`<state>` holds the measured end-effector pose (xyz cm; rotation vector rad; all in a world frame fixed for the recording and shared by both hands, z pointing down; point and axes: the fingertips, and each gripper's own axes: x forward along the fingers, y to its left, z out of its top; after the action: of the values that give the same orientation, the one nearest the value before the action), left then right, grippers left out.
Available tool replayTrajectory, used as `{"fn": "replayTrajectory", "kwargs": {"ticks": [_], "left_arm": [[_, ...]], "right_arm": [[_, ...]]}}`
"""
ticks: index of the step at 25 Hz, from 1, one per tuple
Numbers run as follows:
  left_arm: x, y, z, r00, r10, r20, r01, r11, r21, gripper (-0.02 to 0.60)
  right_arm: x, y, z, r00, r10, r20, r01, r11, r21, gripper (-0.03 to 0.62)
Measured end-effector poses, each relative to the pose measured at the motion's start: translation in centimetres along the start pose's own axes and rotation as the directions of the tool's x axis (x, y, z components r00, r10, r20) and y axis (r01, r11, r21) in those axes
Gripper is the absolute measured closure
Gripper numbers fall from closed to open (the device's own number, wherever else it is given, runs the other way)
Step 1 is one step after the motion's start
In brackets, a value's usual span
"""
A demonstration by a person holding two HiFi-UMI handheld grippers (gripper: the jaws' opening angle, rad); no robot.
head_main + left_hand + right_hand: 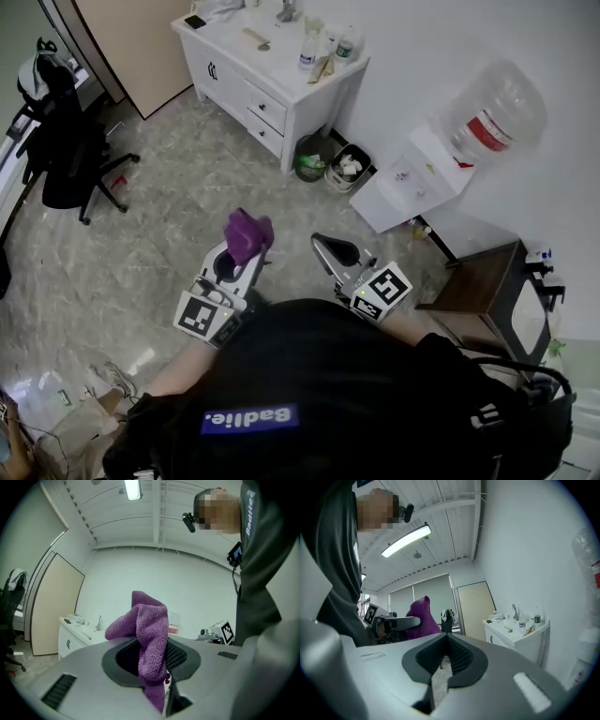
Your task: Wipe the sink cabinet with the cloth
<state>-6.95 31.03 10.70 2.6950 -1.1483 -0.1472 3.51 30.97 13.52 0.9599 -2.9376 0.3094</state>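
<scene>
So, the step in hand looks like the approach. The cabinet [272, 89] stands well apart from both grippers, across open floor [187, 187], and no wiping has begun. The left gripper [246, 247] pinches the cloth [247, 232], a purple bunch that sticks out past the jaws on the cabinet side, with a tail hanging back through them. The right gripper [330, 246] is pressed together on nothing, about as far from the cabinet as the left one.

To do this well, I would walk up to the cabinet first. Then lower the left gripper so the loose bunch, not the jaw tips, meets the white top. That top is crowded, with bottles [309, 52] at one end and a tap [287, 11] at its back. Start on the bare front strip and the door faces, in long strokes. Keep the pinch firm, since only a narrow fold looks held. The right gripper could shift the bottles aside, but it would have to spread its jaws first.
</scene>
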Motion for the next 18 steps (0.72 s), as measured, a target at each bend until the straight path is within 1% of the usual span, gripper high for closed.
{"fn": "replayTrajectory", "kwargs": {"ticks": [4,7,12,18], "left_arm": [[0.3,4.0,1.2,1.000,-0.024,0.009,0.024,1.000,-0.005,0.497],[0.7,6.5,1.9,1.000,-0.025,0.015,0.026,1.000,-0.007,0.497],[2.5,9.7,2.2,1.000,-0.005,0.011,0.005,1.000,-0.021,0.497],[7.0,13.4,2.3,0.998,0.059,0.007,-0.059,0.998,-0.012,0.497]], "right_arm": [[3.9,-1.1,1.0,0.999,-0.042,0.010,0.042,0.999,-0.009,0.599],[6.0,-1.8,1.5,0.999,-0.049,0.001,0.049,0.999,-0.018,0.599],[8.8,-4.2,1.9,0.999,-0.039,-0.008,0.039,0.999,-0.014,0.599],[12.2,-9.6,2.0,1.000,0.029,-0.006,-0.029,1.000,0.002,0.599]]}}
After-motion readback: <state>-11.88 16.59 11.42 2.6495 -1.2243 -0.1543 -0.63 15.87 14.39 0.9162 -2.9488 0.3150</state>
